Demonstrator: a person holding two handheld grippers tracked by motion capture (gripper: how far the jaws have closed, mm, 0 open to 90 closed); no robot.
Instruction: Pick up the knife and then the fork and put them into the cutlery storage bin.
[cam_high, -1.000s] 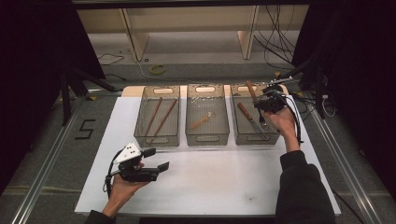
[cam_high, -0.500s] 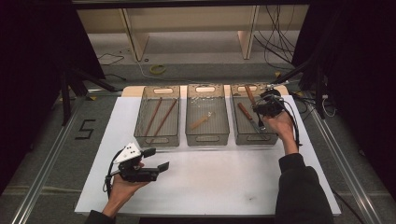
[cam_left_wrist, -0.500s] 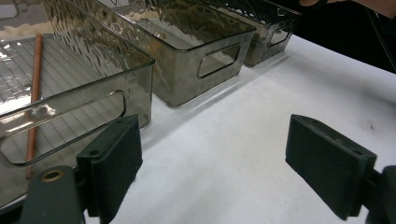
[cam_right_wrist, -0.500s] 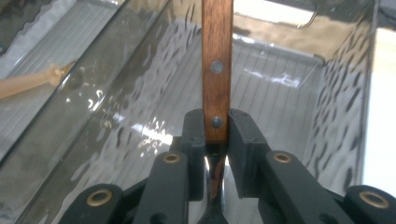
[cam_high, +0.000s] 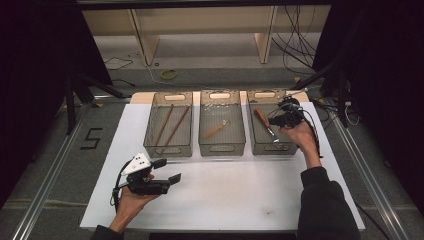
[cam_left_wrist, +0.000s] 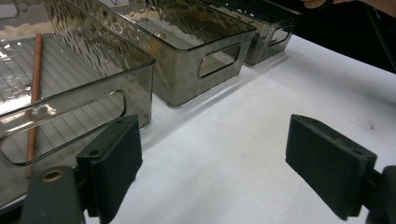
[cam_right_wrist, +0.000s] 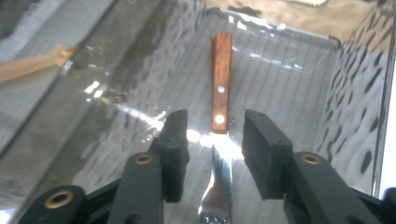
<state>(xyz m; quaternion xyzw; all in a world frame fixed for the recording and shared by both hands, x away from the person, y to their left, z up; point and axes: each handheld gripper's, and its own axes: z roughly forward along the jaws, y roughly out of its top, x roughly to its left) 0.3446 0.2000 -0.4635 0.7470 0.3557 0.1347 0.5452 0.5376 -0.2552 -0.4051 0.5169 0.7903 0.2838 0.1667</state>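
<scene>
A fork with a wooden handle (cam_right_wrist: 221, 79) and steel tines lies flat on the floor of the right clear bin (cam_high: 272, 148). It also shows in the high view as the fork (cam_high: 263, 122). My right gripper (cam_right_wrist: 212, 135) hovers just over it. Its jaws have just been opening and now stand apart on either side of the fork's neck, with the pads off it. In the high view the right gripper (cam_high: 278, 120) sits over that bin's right side. My left gripper (cam_high: 169, 170) rests low over the white table, wide open and holding nothing (cam_left_wrist: 212, 163).
Three clear bins stand in a row. The left bin (cam_high: 167, 150) holds two brown chopsticks (cam_high: 170, 125), and the middle bin (cam_high: 221, 148) holds a pale wooden piece (cam_high: 215, 131). The white sheet (cam_high: 240, 195) spreads in front of them. Cables lie at the far right.
The right gripper's jaws have parted, and the fork now lies free on the right bin's floor. The right hand shifted slightly. The left hand stayed still.
</scene>
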